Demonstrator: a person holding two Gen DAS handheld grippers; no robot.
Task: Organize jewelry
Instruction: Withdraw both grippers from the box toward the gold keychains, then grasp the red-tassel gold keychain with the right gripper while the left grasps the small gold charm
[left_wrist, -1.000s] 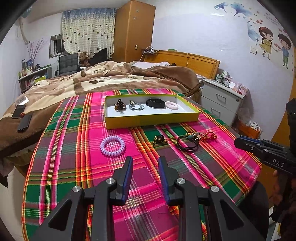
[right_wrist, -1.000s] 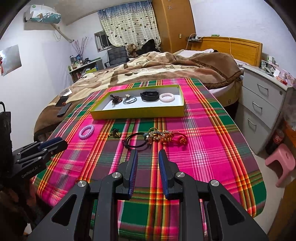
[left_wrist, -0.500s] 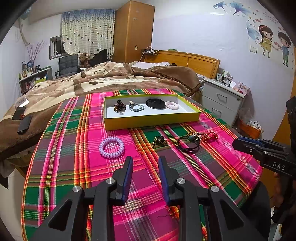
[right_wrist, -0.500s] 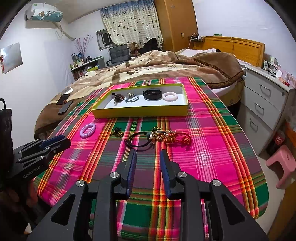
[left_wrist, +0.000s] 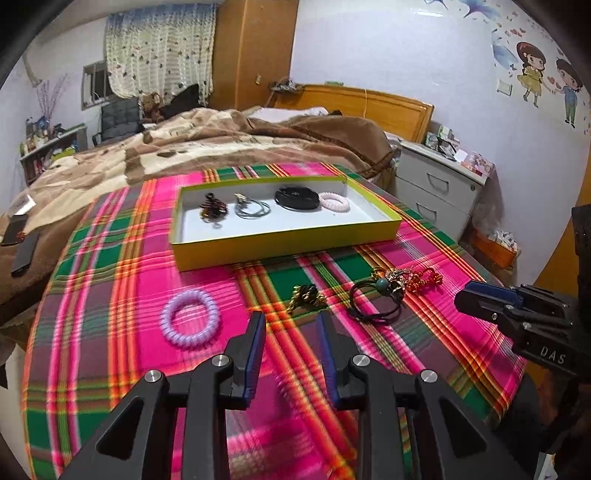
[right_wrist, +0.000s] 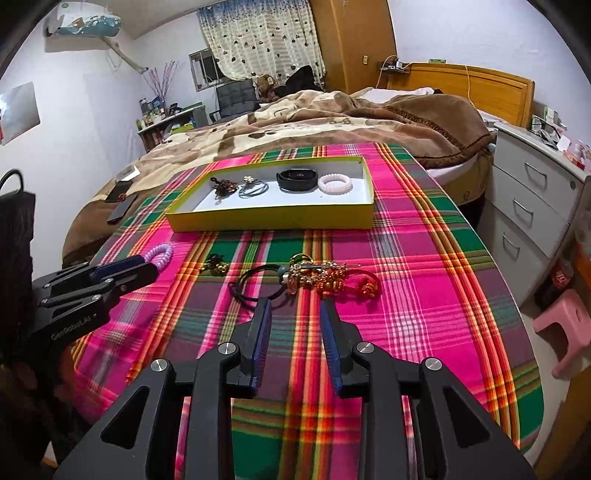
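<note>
A yellow tray (left_wrist: 288, 242) (right_wrist: 273, 221) at the back of the plaid table holds a dark clip, a grey hair tie, a black band (left_wrist: 296, 197) and a pale pink coil ring (left_wrist: 334, 202). In front lie a purple coil ring (left_wrist: 190, 318) (right_wrist: 159, 254), a small gold clip (left_wrist: 306, 295) (right_wrist: 215, 263), a black hair tie (left_wrist: 375, 301) (right_wrist: 258, 286) and a gold and red ornament (left_wrist: 413, 277) (right_wrist: 332, 280). My left gripper (left_wrist: 290, 321) is open and empty, just short of the gold clip. My right gripper (right_wrist: 294, 306) is open and empty, just short of the ornament.
A bed with a brown blanket (left_wrist: 207, 147) lies behind the table. A grey bedside drawer unit (right_wrist: 532, 199) stands at the right, with a pink stool (right_wrist: 565, 328) below. Two phones (left_wrist: 22, 247) lie on the blanket at the left.
Both grippers have moved forward over the table toward the loose jewelry. Both stay open and empty.
</note>
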